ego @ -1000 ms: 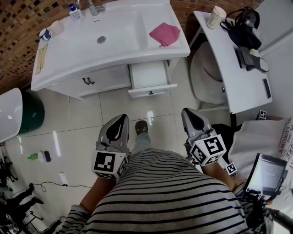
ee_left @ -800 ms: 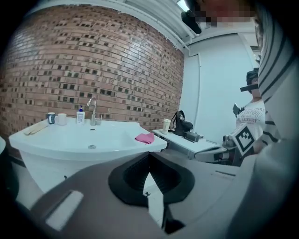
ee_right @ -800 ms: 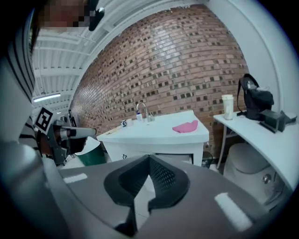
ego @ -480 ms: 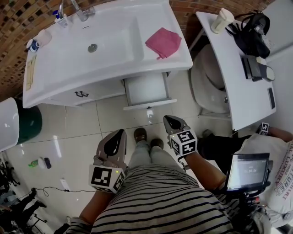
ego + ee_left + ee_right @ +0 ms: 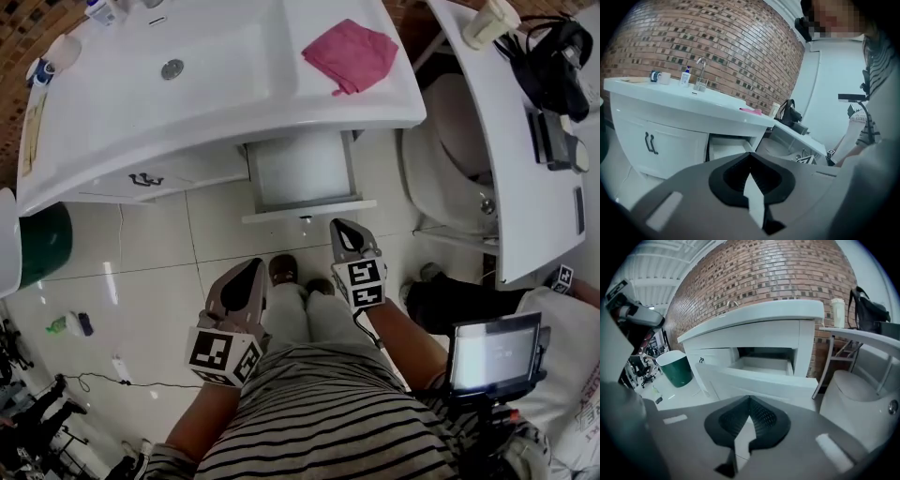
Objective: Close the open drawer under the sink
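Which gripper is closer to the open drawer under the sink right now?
Right. The right gripper sits just short of the drawer front; the left gripper is farther back, off to the drawer's left.

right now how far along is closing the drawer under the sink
Nothing done yet: the drawer stands pulled out under the sink. In hand: the right tool, shut and empty, hovers near the drawer front, apparently not touching; the left tool hangs back, shut. Left: push the drawer fully in.

Drawer point(image 5: 302, 171) rear unseen beneath sink point(image 5: 281, 94)
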`<state>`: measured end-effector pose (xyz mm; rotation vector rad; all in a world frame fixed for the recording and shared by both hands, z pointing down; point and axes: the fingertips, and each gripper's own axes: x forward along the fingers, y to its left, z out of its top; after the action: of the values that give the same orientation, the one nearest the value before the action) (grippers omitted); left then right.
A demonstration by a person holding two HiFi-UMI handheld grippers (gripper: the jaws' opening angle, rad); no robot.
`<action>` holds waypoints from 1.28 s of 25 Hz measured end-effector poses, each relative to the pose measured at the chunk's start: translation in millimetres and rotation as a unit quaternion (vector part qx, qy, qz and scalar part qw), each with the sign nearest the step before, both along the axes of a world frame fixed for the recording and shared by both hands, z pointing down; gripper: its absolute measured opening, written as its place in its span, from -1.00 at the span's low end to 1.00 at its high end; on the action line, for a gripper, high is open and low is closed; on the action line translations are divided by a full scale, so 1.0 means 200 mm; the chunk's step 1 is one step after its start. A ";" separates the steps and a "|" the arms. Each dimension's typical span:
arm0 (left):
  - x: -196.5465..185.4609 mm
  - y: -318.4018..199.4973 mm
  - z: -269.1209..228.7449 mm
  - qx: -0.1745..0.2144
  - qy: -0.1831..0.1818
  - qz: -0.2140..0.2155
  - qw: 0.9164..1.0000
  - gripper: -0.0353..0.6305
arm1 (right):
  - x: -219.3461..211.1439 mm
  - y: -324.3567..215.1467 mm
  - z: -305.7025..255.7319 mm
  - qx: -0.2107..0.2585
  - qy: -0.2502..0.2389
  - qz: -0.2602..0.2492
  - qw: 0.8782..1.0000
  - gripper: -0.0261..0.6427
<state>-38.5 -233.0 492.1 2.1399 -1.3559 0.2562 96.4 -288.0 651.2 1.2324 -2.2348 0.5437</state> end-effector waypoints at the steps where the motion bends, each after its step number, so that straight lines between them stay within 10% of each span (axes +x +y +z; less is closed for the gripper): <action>1: 0.00 -0.01 0.00 0.002 -0.004 0.004 1.000 -0.85 | 0.00 -0.01 0.01 0.006 0.001 0.000 1.000 -0.92; 32: -0.24 -0.15 0.03 -0.007 -0.034 -0.005 0.999 -0.85 | -0.14 -0.55 0.04 0.047 0.000 0.017 0.999 -0.92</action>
<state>-86.9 -262.0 499.0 2.1289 -1.3986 0.3373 69.0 -398.0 658.2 1.3204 -2.2657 0.4552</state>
